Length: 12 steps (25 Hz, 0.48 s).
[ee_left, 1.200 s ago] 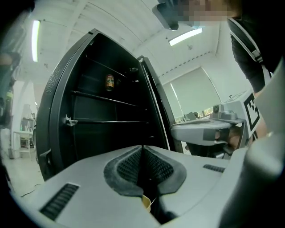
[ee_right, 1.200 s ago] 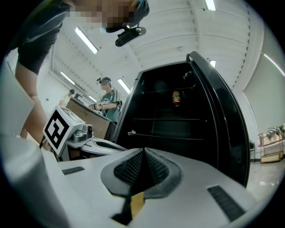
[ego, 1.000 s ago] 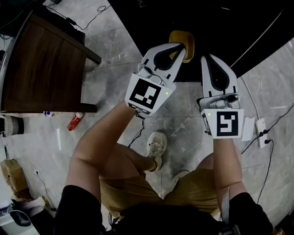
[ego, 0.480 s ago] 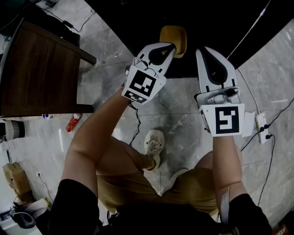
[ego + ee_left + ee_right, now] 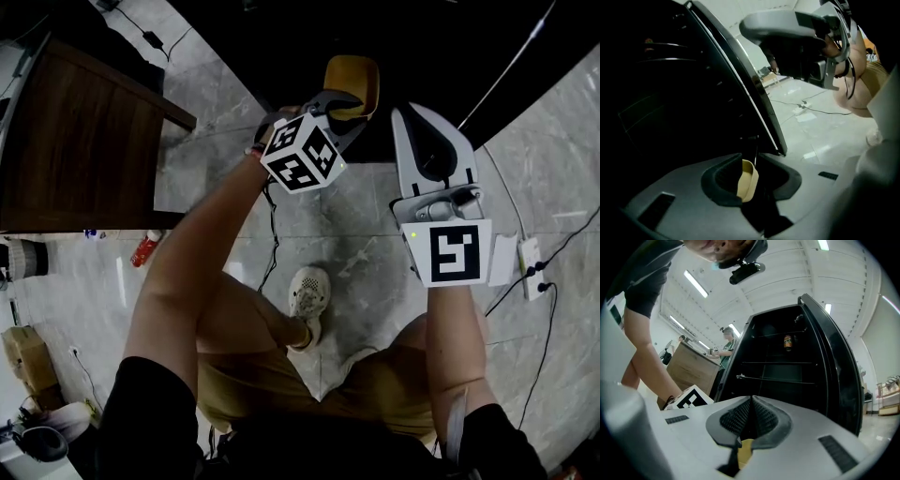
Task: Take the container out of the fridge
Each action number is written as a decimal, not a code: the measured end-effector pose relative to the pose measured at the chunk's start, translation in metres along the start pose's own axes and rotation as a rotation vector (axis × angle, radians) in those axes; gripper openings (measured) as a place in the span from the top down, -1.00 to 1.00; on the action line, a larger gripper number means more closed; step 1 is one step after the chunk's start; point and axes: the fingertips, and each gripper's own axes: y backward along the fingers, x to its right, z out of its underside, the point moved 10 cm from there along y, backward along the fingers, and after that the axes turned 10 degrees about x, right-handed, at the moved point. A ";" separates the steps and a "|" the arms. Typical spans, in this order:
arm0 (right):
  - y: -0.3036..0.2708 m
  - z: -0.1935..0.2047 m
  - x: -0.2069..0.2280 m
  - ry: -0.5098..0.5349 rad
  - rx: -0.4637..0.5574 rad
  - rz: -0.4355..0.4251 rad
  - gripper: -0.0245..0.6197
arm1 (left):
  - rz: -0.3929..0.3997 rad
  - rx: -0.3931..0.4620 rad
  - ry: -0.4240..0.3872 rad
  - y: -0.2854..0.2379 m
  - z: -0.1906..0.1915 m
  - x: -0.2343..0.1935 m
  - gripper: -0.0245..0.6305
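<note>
A yellow container (image 5: 354, 77) sits low at the mouth of the open black fridge (image 5: 422, 47). My left gripper (image 5: 339, 101) points down at it, rolled so its marker cube shows two faces. Its jaws have just been opening. In the left gripper view the container's rim (image 5: 747, 180) shows in the gap between the left gripper's (image 5: 751, 174) pads, not pressed by them. My right gripper (image 5: 410, 112) hovers beside it on the right, aimed into the fridge. In its own view the right gripper (image 5: 751, 401) is shut with nothing held, and a yellow patch (image 5: 745, 450) shows under the jaws.
The fridge's door (image 5: 754, 103) stands open at the right of the dark shelves (image 5: 778, 364); a can (image 5: 788, 341) rests on an upper shelf. A wooden cabinet (image 5: 75, 141), a red bottle (image 5: 145, 248), a power strip (image 5: 532, 267) and cables lie around. Someone stands at a counter (image 5: 724, 345).
My left gripper has dropped toward the yellow container and rolled, and its jaws now stand apart around the container's rim. The right gripper has stayed where it was.
</note>
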 end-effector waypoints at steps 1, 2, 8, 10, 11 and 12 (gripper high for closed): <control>0.001 0.001 0.000 -0.003 0.000 -0.003 0.81 | 0.038 -0.037 -0.012 -0.004 0.005 0.003 0.56; 0.002 0.002 0.000 -0.005 -0.003 -0.010 0.81 | 0.065 -0.072 -0.027 -0.009 0.011 0.005 0.55; 0.011 0.008 0.003 0.006 -0.041 -0.027 0.81 | 0.153 -0.208 -0.069 -0.038 0.028 0.009 0.49; 0.012 0.009 0.006 0.006 -0.049 -0.023 0.81 | 0.160 -0.240 -0.085 -0.046 0.030 0.011 0.49; 0.012 0.008 0.008 0.004 -0.047 -0.017 0.81 | 0.164 -0.253 -0.091 -0.049 0.032 0.011 0.48; 0.011 0.008 0.008 0.002 -0.043 -0.013 0.81 | 0.167 -0.267 -0.102 -0.051 0.033 0.012 0.47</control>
